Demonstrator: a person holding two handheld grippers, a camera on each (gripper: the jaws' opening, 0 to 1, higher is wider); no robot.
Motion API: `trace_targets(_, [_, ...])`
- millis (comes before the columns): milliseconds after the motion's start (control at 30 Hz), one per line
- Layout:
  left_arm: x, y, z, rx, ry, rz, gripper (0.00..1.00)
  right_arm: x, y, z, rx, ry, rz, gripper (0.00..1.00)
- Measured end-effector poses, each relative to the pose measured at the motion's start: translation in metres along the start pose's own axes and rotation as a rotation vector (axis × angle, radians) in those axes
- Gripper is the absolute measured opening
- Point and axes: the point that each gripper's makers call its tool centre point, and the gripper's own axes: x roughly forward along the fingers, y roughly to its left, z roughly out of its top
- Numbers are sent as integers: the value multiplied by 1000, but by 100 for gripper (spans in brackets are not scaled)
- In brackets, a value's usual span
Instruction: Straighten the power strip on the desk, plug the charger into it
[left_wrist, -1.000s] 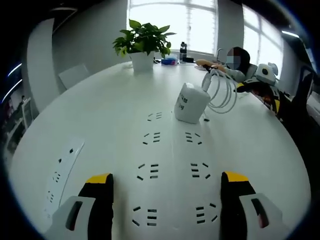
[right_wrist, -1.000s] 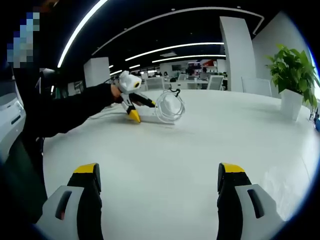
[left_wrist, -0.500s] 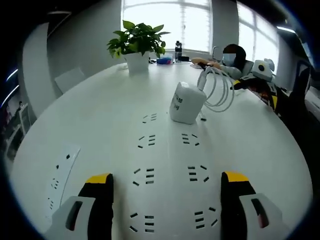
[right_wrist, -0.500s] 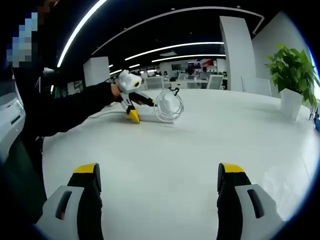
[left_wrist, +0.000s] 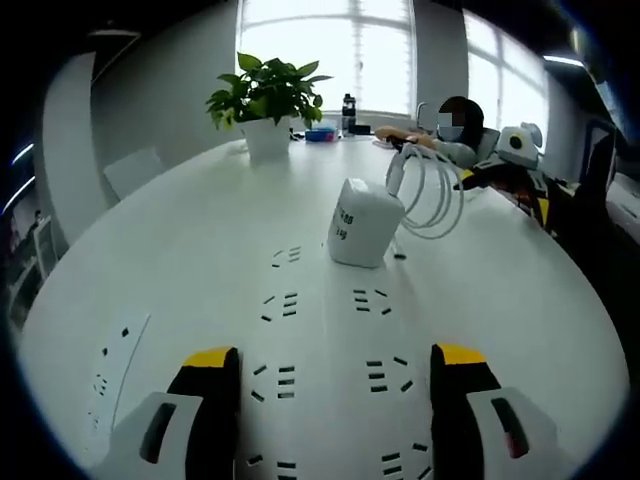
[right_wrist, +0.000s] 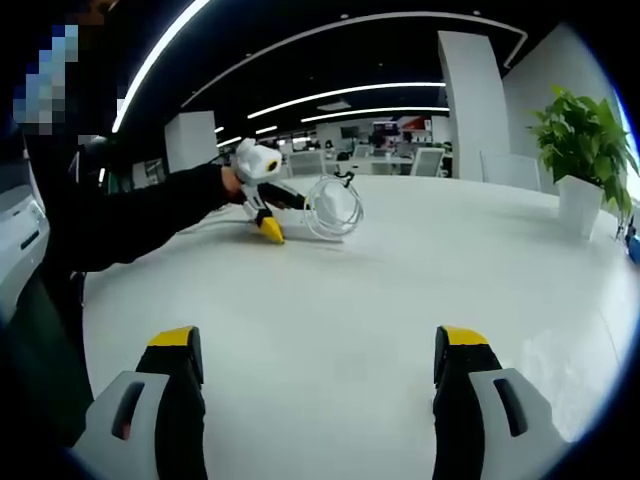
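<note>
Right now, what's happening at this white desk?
A person holds a hand-held gripper in each hand above the white desk. The left hand-held gripper is open over the power strip, whose socket rows run toward the white charger and its coiled cable. The charger stands on the strip's far end, not visibly plugged in. The right hand-held gripper is open over bare desk, holding nothing.

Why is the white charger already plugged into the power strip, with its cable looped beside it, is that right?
Not quite. In the left gripper view the white charger stands on the desk beyond the power strip sockets, not plugged in. Its cable does loop beside it.
</note>
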Motion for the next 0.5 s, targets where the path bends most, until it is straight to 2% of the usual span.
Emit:
trace_targets(167, [6, 3, -2, -4, -4, 5, 81, 0, 1, 0, 0, 1, 1, 95])
trace_targets(200, [2, 5, -2, -3, -4, 5, 81, 0, 1, -1, 0, 1, 0, 95])
trace_targets(500, [9, 1, -5, -3, 7, 17, 80, 0, 4, -1, -5, 2, 1, 94])
